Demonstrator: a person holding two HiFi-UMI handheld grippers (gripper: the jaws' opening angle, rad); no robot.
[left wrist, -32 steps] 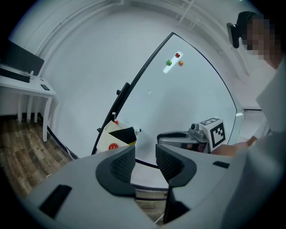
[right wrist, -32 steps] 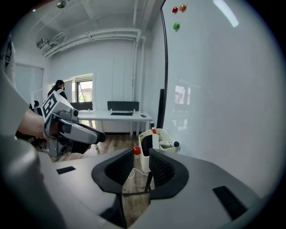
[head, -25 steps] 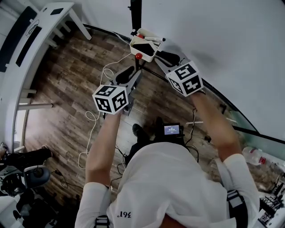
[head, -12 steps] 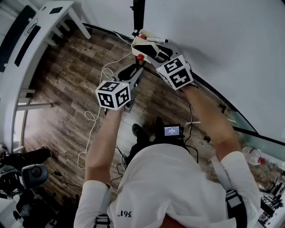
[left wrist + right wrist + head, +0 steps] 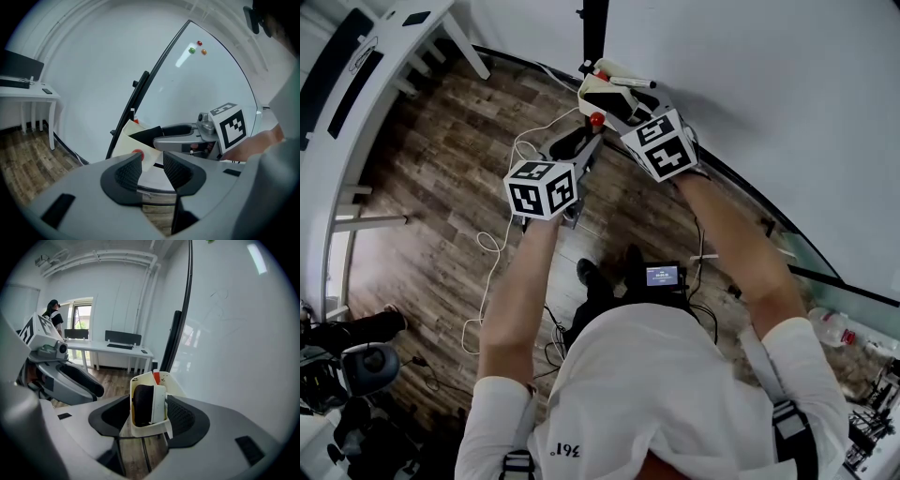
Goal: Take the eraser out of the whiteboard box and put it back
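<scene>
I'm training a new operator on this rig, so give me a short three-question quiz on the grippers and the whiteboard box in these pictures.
1. True or false: the eraser sits inside the whiteboard box.
2. What stands between the jaws of the right gripper? A: the whiteboard box. B: a cable. C: nothing.
3. Fill in: the jaws of the left gripper are ____ (open or shut).

Key
1. True.
2. A. The jaws have just been opening and stand wide on either side of the box, with the pads not pressing on it.
3. Open, with nothing between them. The box lies further ahead.
</scene>
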